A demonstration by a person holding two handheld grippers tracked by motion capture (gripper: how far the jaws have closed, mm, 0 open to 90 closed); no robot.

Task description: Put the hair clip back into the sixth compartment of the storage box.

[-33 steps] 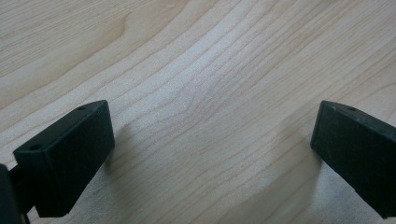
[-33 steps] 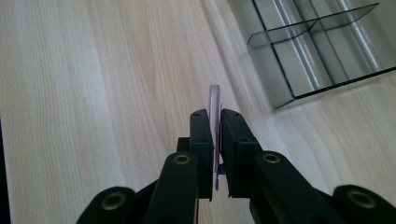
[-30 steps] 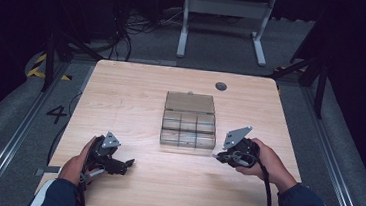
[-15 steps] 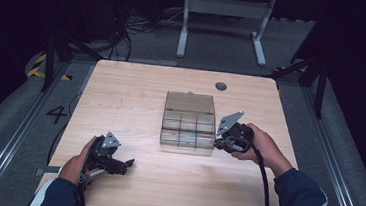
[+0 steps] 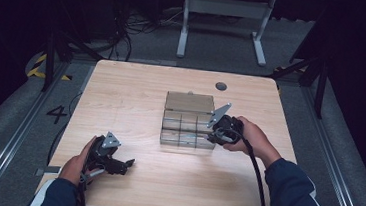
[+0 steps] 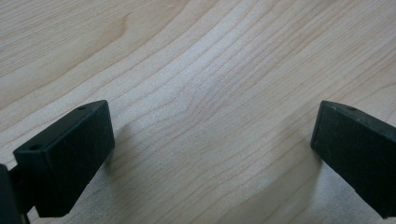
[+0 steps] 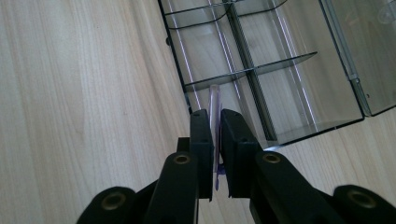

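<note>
A clear plastic box (image 5: pixel 187 133) divided into compartments sits mid-table, its lid (image 5: pixel 189 102) laid open at the back. My right gripper (image 5: pixel 216 135) hovers at the box's right front corner. In the right gripper view its jaws (image 7: pixel 214 116) are shut on a thin, pale purple translucent piece (image 7: pixel 215 100), held edge-on over the near corner compartment of the box (image 7: pixel 280 70). My left gripper (image 5: pixel 123 165) rests low at the table's front left. It stands open (image 6: pixel 212 144), with bare wood between its pads.
The wooden table (image 5: pixel 130 103) has a dark round cable hole (image 5: pixel 221 86) at the back right. The right gripper's cable (image 5: pixel 257 180) trails along the sleeve. A grey desk frame (image 5: pixel 223 21) stands on the floor beyond the table.
The right hand has carried its gripper left and away from the table's front edge, up to the box's right side. The left hand has stayed put.
</note>
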